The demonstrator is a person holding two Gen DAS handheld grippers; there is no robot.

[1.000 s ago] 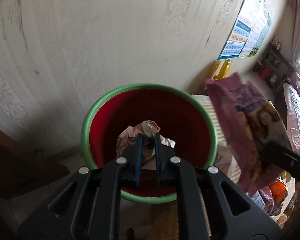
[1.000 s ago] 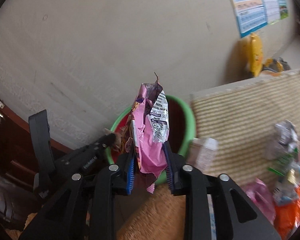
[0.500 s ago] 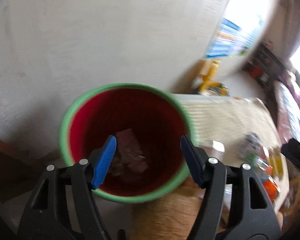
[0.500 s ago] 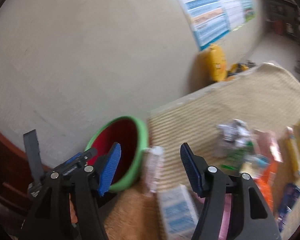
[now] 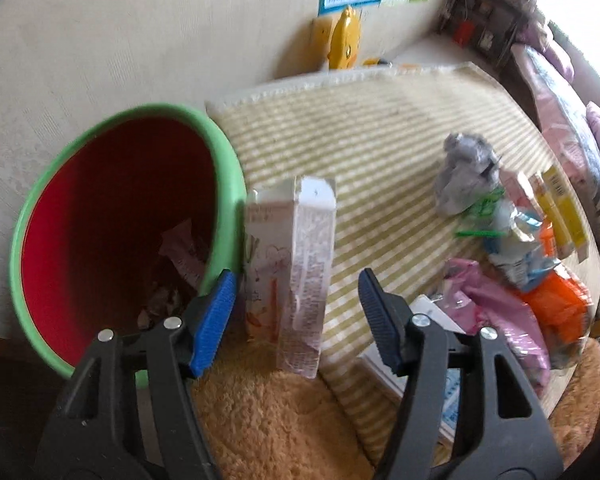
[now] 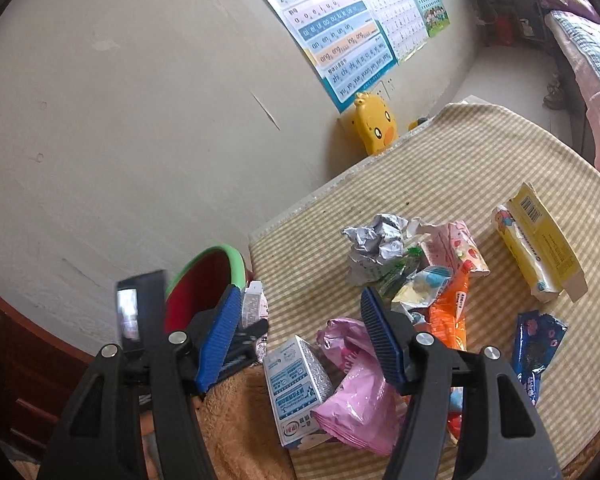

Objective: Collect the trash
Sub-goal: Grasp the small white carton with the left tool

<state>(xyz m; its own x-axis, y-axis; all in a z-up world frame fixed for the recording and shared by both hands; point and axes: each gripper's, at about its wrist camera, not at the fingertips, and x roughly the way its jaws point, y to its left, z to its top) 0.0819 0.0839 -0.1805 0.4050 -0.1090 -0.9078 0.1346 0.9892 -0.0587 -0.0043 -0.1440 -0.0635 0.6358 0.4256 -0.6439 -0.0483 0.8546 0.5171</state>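
The striped bench point(image 5: 380, 128) fills most of both views, its litter heaped toward four o'clock. At nine o'clock in the left wrist view stands the green bin point(image 5: 228, 168), red inside, with wrappers at its bottom. An upright white carton point(image 5: 296, 264) stands just beside the bin's rim. The left hand-held gripper point(image 5: 296, 312) is spread wide and holds nothing, the carton ahead between its fingers. The right hand-held gripper point(image 6: 300, 332) is likewise wide apart and empty, above a pink wrapper point(image 6: 356, 396) and a blue-white carton point(image 6: 296, 384).
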